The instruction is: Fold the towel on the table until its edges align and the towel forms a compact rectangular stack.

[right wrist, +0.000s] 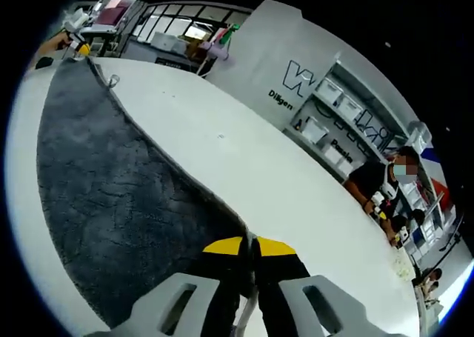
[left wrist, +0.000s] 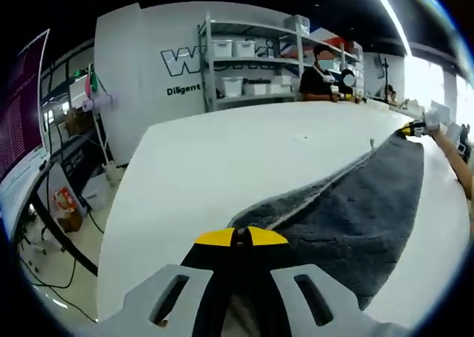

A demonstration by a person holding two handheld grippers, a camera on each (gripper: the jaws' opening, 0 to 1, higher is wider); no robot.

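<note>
A dark grey towel (left wrist: 355, 204) lies stretched out long on the white table (left wrist: 222, 159). In the left gripper view my left gripper (left wrist: 241, 238) is shut on the towel's near end, its yellow-tipped jaws pressed together. At the towel's far end my right gripper (left wrist: 413, 129) pinches the other end. The right gripper view shows the same from the other side: my right gripper (right wrist: 250, 244) is shut on the towel (right wrist: 111, 181), which runs away across the table (right wrist: 244, 152) to my left gripper (right wrist: 78, 47) at the upper left. A paler hem strip runs along one long edge.
Metal shelves (left wrist: 252, 55) with white bins stand against a lettered wall beyond the table. People (left wrist: 320, 74) sit at the table's far side, one person (right wrist: 381, 181) close to its edge. A forearm (left wrist: 455, 159) reaches in behind the right gripper. Cables and boxes (left wrist: 67, 207) lie on the floor.
</note>
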